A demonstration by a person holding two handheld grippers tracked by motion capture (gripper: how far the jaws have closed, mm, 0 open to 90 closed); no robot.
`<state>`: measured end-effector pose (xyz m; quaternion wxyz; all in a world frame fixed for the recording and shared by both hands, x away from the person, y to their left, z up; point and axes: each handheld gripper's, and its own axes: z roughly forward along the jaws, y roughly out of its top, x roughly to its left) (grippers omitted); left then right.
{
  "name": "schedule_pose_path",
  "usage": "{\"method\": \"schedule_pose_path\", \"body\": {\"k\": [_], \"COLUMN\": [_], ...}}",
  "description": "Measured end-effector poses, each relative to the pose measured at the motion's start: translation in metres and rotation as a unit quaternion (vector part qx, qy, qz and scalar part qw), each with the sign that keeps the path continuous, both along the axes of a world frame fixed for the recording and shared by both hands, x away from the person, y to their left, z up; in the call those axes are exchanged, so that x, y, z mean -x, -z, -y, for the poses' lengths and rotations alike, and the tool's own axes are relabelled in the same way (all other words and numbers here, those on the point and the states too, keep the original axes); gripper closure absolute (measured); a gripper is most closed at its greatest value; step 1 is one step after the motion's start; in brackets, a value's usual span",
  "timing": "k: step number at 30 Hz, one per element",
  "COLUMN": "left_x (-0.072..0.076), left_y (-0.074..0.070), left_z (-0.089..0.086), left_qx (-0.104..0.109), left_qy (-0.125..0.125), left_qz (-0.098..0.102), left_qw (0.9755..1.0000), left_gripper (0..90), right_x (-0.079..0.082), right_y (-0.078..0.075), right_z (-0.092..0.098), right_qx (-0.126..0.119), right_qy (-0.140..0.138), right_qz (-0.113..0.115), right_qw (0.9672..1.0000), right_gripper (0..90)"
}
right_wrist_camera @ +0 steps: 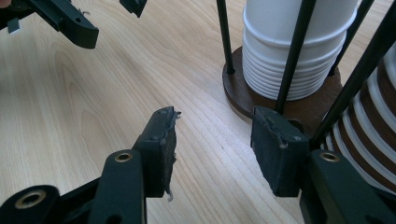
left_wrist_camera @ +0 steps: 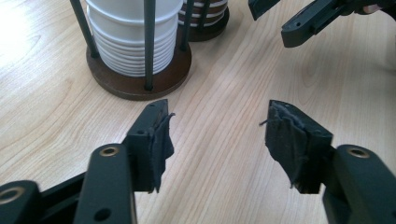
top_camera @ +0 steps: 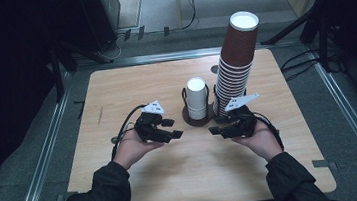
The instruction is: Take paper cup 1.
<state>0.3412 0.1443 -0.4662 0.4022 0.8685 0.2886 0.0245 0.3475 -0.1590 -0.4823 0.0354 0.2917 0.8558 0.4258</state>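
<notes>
Here's the counter (top_camera: 115,87), a pale wood top with dark floor all round it, and a person leaning in from the near edge with both forearms over it. Biggest thing standing on it is the brown stack (top_camera: 235,64), a tall tower of nested brown paper cups leaning a touch to the right, white inside showing at the top. It sits right of centre, towards the far half of the counter.

Just left of it, and touching or very nearly so at the base, is the white stack (top_camera: 197,97), much shorter, white cups nested in a rack (top_camera: 186,115) with a round dark brown base and thin black upright rods around the cups. From the left gripper view you can see the rims of the white cups ringed one above another inside those rods (left_wrist_camera: 148,42).

Now the hands. The left hand-held gripper (top_camera: 173,129) is held low over the counter, left of the rack and near it, jaws pointing towards the middle; they stand apart with only bare wood between them. The right hand-held gripper (top_camera: 214,127) mirrors it from the other side, right in front of the brown stack, jaws apart too, nothing gripped, the rack base just beyond its tips in its own view. The two grippers face each other with a gap between them.
</notes>
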Motion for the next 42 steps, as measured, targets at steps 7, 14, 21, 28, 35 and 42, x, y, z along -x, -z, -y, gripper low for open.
{"method": "schedule_pose_path", "body": {"k": [7,14,21,28,35,42], "left_x": [-0.001,-0.004,-0.007,-0.010,-0.016,-0.025], "left_y": [0.000,0.000,0.002,0.000,-0.013,-0.025], "left_z": [-0.001,-0.002,-0.001,-0.001,0.004,0.010], "left_qx": [-0.008,-0.007,-0.006,-0.011,-0.007,-0.008], "left_qy": [-0.008,-0.010,-0.008,-0.005,0.004,0.016], "left_qz": [0.005,0.004,0.010,0.015,0.019,0.022], "left_qw": [0.9999,0.9999,0.9999,0.9998,0.9998,0.9996], "left_gripper": [39.9,38.8,38.7,39.8,37.5,33.1], "right_x": [0.000,0.001,0.001,0.002,0.009,0.014], "right_y": [0.000,0.001,0.004,0.003,0.004,0.005], "right_z": [0.000,0.000,-0.002,-0.003,-0.008,-0.011], "right_qx": [0.001,0.003,0.006,-0.003,0.002,-0.004], "right_qy": [0.000,0.000,-0.009,-0.002,0.007,0.031], "right_qz": [0.002,0.004,0.011,0.015,0.023,0.025], "right_qw": [1.0000,1.0000,0.9999,0.9999,0.9997,0.9992], "right_gripper": [49.7,49.3,50.3,50.9,52.0,56.3]}}
